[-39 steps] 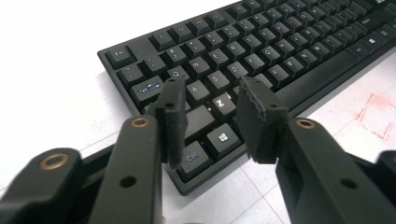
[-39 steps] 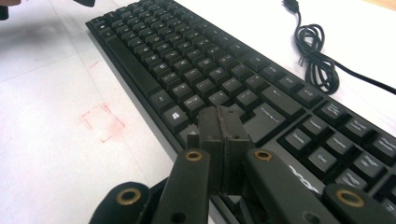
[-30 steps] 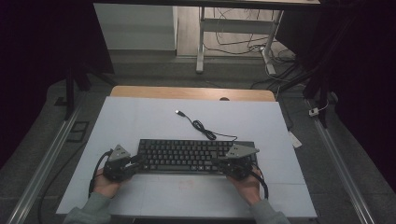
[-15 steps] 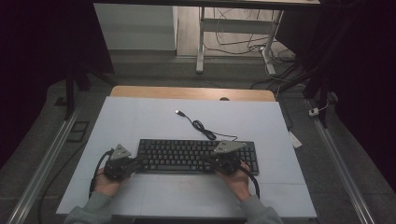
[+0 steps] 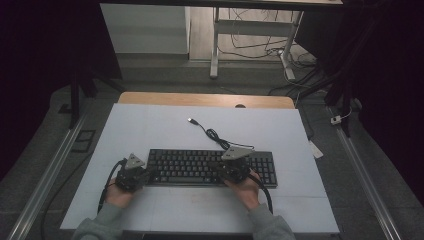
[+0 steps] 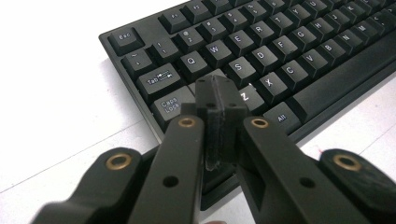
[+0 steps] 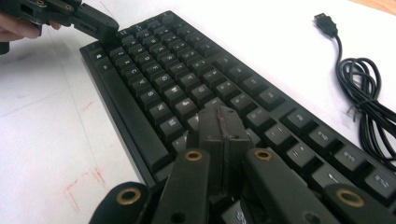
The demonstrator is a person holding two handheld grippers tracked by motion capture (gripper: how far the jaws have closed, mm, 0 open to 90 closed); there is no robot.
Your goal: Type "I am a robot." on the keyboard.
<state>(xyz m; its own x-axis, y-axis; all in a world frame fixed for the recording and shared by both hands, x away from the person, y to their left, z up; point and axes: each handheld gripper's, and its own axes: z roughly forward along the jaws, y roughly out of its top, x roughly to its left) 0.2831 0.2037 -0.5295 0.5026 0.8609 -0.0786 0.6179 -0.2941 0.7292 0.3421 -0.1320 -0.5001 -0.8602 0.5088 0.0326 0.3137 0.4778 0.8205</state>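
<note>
A black keyboard (image 5: pixel 200 167) lies flat on the white table, its keys facing up. My left gripper (image 5: pixel 149 175) is at the keyboard's left end, jaws shut with nothing between them. In the left gripper view its tip (image 6: pixel 215 88) rests over the key beside Caps Lock on the keyboard (image 6: pixel 280 51). My right gripper (image 5: pixel 218 170) is over the right half of the keys and points left along them, also shut and empty. Its tip (image 7: pixel 219 116) sits just above the keys of the keyboard (image 7: pixel 177 79). The left gripper (image 7: pixel 100 25) appears far off in the right gripper view.
The keyboard's black cable (image 5: pixel 215 136) coils behind it and ends in a loose USB plug (image 5: pixel 191 120); both show in the right gripper view as cable (image 7: pixel 364 93) and plug (image 7: pixel 324 21). Faint red marks (image 7: pixel 88 179) lie on the table. A wooden strip (image 5: pixel 205 100) edges the back.
My right gripper has slid left from the keyboard's right end to above its keys. The left hand has stayed at the left end.
</note>
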